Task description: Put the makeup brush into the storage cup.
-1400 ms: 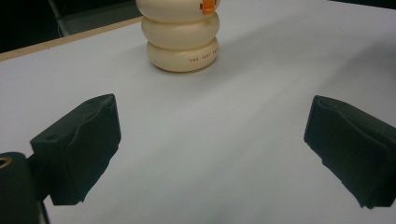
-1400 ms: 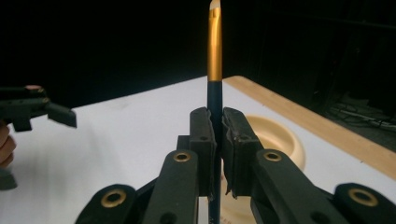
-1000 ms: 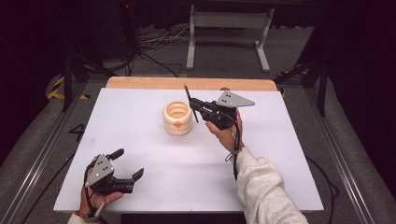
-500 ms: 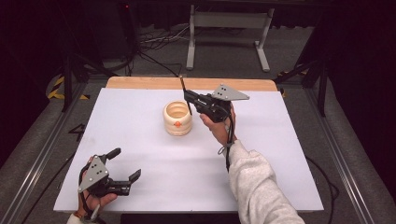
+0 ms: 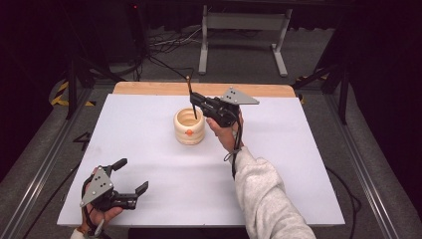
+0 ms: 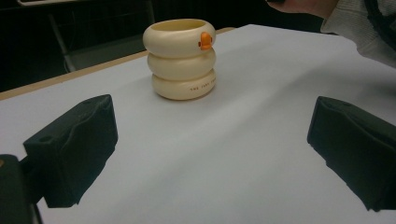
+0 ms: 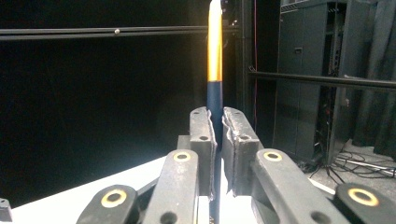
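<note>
A cream ribbed holder of three stacked rings (image 5: 189, 127) with a small orange tab stands mid-table on the white table top (image 5: 278, 164), well clear of every edge. The right gripper (image 5: 193, 101) hovers just beside the holder's far right rim, its jaws clamped on a slim pencil, dark blue below and orange above (image 7: 214, 65); the pencil's tip is cut off. The left gripper (image 5: 133, 175) rests near the table's front left corner, far from the holder, jaws wide and empty, bare white surface between.

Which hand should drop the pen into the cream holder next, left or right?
Right. The right tool is clamped on the pen just above the ringed holder; the left tool is open, empty, at the table's near edge.
</note>
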Demonstrator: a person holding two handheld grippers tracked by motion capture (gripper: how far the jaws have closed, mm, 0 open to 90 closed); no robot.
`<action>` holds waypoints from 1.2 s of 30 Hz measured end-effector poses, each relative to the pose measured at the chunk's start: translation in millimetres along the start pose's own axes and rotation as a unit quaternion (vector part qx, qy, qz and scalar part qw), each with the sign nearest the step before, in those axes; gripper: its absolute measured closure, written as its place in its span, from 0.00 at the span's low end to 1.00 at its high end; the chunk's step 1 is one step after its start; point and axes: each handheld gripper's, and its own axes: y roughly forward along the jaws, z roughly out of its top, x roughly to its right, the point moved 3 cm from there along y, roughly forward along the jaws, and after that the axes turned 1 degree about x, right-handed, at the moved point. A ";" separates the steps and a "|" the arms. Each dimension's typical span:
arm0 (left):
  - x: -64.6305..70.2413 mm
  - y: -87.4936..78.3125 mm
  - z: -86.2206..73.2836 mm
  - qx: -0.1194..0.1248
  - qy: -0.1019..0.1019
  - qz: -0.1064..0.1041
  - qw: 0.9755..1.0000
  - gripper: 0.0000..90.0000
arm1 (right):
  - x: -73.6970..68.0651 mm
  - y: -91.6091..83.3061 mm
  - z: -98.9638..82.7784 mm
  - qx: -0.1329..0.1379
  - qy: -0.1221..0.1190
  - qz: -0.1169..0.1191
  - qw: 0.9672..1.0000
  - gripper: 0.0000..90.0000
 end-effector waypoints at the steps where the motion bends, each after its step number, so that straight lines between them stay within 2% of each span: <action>1: -0.1 -0.3 -0.1 -0.001 0.000 -0.002 1.000 0.03 | 1.2 0.4 -1.4 0.001 0.002 0.000 1.000 0.93; 3: 0.4 -0.9 0.0 -0.001 0.002 -0.002 1.000 0.03 | 2.5 0.5 -2.8 0.002 0.004 0.000 1.000 0.93; 5: 1.7 -1.5 0.3 0.002 0.003 -0.007 1.000 0.03 | 6.8 1.3 -9.9 0.007 0.019 -0.001 1.000 0.93; 7: 2.3 -1.9 0.6 0.002 0.005 -0.010 1.000 0.03 | 8.5 2.4 -16.4 0.005 0.016 -0.009 1.000 0.93; 10: 2.4 -1.0 0.1 0.001 0.006 -0.010 1.000 0.03 | 10.9 1.5 -22.3 0.010 0.027 -0.010 1.000 0.93; 12: 2.5 -1.0 0.0 0.001 0.006 -0.010 1.000 0.03 | 11.7 1.6 -25.2 0.006 0.020 -0.014 1.000 0.93; 14: 2.6 -1.4 0.4 0.000 0.007 -0.010 1.000 0.03 | 13.6 2.0 -28.9 0.006 0.029 -0.014 0.999 0.93; 24: 3.4 -0.4 0.3 0.002 0.007 -0.013 1.000 0.03 | 14.3 5.3 -33.6 0.008 0.021 -0.016 1.000 0.93; 30: 4.9 0.9 0.6 0.000 0.008 -0.019 1.000 0.03 | 16.1 14.7 -36.3 0.003 0.015 -0.019 1.000 0.93; 36: 3.3 0.5 0.4 0.003 0.006 -0.014 1.000 0.03 | 16.7 16.3 -42.0 -0.001 0.015 -0.020 1.000 0.93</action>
